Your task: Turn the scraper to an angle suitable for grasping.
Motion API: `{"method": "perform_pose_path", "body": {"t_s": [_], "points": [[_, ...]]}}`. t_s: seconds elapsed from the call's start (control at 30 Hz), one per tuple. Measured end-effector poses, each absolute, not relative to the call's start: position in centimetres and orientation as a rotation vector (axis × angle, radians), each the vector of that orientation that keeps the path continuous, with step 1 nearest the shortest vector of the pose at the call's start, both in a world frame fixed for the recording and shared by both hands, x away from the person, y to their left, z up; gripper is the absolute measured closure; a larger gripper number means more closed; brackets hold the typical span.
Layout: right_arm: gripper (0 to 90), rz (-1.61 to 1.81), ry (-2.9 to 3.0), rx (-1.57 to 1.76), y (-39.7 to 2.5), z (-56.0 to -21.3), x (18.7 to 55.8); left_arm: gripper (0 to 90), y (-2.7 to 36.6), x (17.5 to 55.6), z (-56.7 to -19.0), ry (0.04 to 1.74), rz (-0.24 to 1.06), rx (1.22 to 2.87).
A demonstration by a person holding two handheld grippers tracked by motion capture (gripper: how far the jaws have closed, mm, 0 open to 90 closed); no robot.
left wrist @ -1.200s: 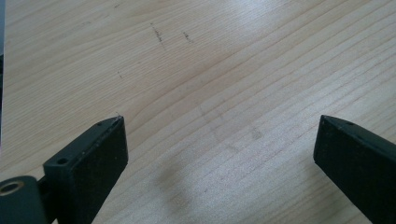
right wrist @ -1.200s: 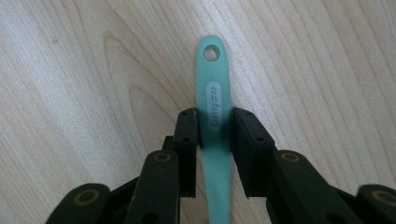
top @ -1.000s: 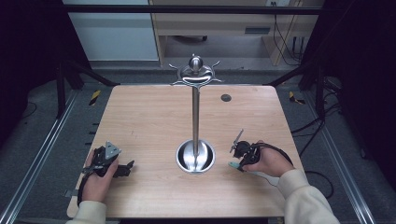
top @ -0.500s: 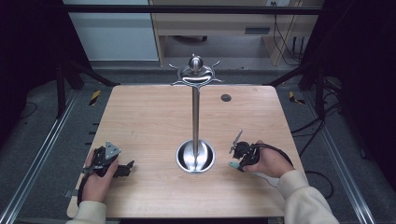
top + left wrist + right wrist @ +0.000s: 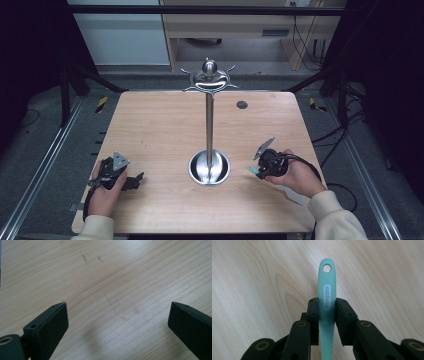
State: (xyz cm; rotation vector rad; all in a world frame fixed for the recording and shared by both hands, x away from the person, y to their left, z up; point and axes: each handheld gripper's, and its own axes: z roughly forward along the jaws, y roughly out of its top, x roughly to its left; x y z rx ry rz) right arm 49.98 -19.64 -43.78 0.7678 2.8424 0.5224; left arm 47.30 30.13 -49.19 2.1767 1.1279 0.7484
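A steel stand rises from a round base at the table's middle, with curved hooks at its top. My right gripper is shut on a mint-green utensil handle that has a hole at its tip and a white label; the rest of the utensil is hidden behind the jaws. In the high view that right gripper lies right of the base, with the green handle tip poking out toward the base. My left gripper is open over bare wood, and in the high view the left gripper rests at the front left.
The wooden table has a small dark round mark near its back right. Metal rails run along the left side and cables trail off to the right. A cabinet stands behind the table.
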Motion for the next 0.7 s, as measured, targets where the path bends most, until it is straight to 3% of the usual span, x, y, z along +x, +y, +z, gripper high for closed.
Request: {"method": "perform_pose_path", "body": {"t_s": [0.3,0.7], "points": [[74.5,0.858,2.648,0.868,-22.6,-39.7,48.8,2.9,30.2,47.3,-49.3,1.135,0.742,2.18],[74.6,1.078,2.464,0.905,-24.2,-37.7,47.6,2.9,30.1,47.3,-49.4,1.138,0.743,2.183]]}}
